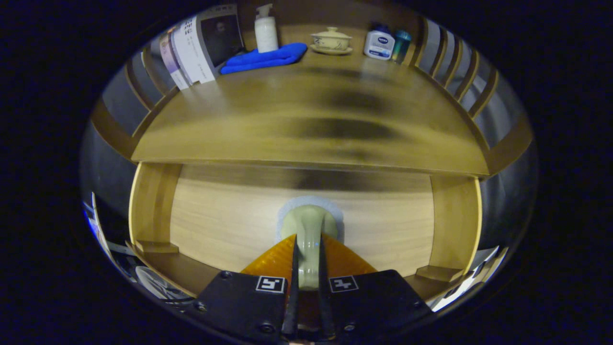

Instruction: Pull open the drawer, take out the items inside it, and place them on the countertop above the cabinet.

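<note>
1. Smooth wooden countertop (306,124) spreading at twelve o'clock, bearing blue cloth (266,57), pump bottle (266,28), lidded cup (331,39).
2. Pale wood-grain drawer (230,215) front beneath, closed.
3. Rounded glossy knob (309,225) on a white pad, clamped between gripper (307,258) fingers.

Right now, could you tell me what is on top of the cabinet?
On the countertop: books, a blue cloth, a pump bottle, a lidded cup and two bottles. The gripper clamps the drawer knob; the drawer's inside is hidden.

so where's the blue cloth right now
In the gripper view the blue cloth lies at the back of the countertop, between the books and the lidded cup.
</note>
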